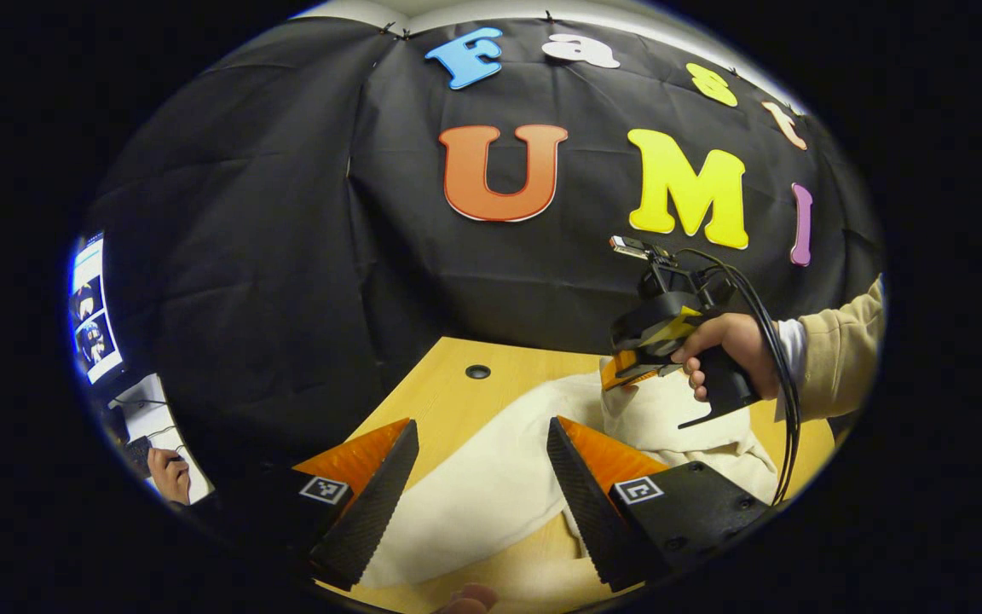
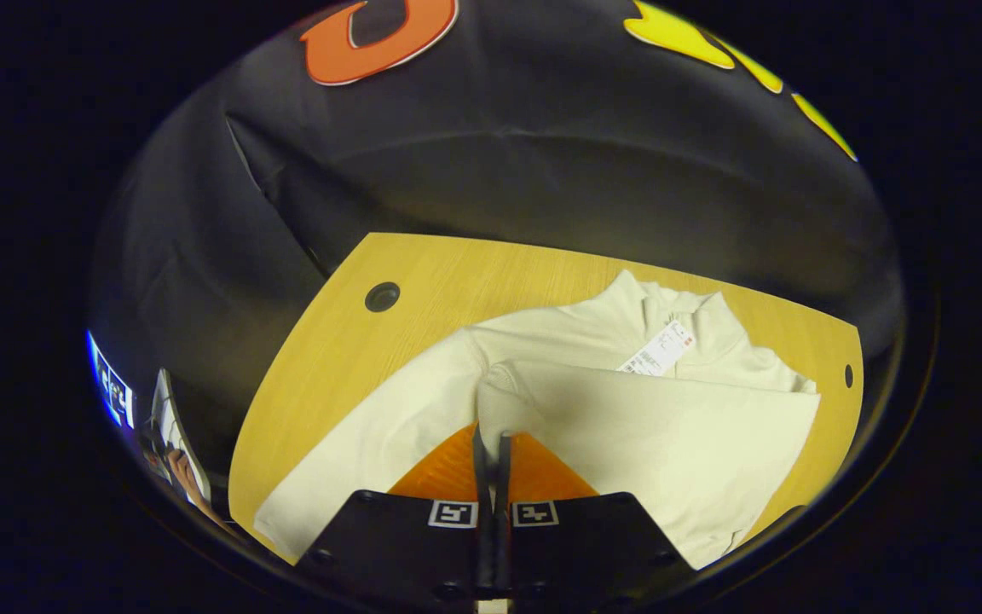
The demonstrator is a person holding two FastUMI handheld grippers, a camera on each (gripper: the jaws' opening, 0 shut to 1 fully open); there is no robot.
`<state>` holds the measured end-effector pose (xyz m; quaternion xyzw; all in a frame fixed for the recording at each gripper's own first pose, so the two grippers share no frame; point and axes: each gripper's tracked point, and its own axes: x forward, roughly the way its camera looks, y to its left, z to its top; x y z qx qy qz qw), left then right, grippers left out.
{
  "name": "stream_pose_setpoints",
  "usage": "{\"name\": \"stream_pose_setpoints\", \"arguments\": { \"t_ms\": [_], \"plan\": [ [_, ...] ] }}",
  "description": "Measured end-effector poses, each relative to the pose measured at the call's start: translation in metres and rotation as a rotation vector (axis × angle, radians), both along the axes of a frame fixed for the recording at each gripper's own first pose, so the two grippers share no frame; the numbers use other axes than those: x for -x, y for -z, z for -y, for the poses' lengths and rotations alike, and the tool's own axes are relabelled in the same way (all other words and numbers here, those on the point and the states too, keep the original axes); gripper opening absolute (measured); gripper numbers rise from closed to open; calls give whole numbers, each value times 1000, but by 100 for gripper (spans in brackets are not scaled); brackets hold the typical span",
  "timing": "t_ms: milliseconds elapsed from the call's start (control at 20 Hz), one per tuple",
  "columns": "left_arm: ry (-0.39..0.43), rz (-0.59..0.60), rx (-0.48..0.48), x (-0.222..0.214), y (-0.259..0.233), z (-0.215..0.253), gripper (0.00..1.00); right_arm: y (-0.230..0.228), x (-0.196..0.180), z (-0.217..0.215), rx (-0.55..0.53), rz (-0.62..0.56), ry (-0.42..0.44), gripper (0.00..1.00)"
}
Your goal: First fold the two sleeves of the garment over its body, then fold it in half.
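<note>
A cream long-sleeved garment lies on the wooden table, collar and white tag toward the far side. My right gripper is shut on the end of one sleeve, which is drawn across the body. In the left gripper view that gripper, held by a hand, lifts the cloth a little off the garment. My left gripper hangs open just above the garment's near part, nothing between its fingers.
The table has a round cable hole near its far left corner and a small one at the right edge. At the far left stand a monitor and a desk with another person's hand.
</note>
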<state>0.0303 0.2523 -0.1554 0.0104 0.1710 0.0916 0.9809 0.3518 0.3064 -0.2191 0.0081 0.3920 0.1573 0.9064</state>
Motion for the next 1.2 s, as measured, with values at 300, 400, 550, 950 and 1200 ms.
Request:
{"name": "stream_pose_setpoints", "arguments": {
  "t_ms": [300, 400, 550, 950, 1200],
  "plan": [
    [-22, -42, -25, 22, 27, -8, 97, 21, -11, -13, 83, 46, -15, 4],
    [-25, -50, -31, 27, 31, -9, 97, 22, -14, -16, 81, 63, -9, 16],
    [-26, -42, -33, 32, 29, -7, 96, 10, -10, -24, 35, 80, -20, 41],
    [-82, -64, -42, 50, 33, -26, 96, -65, 17, -5, -35, 212, -5, 99],
    [-145, -97, -29, 60, 44, -53, 96, -135, 50, 56, -39, 351, 27, 97]
  ]
}}
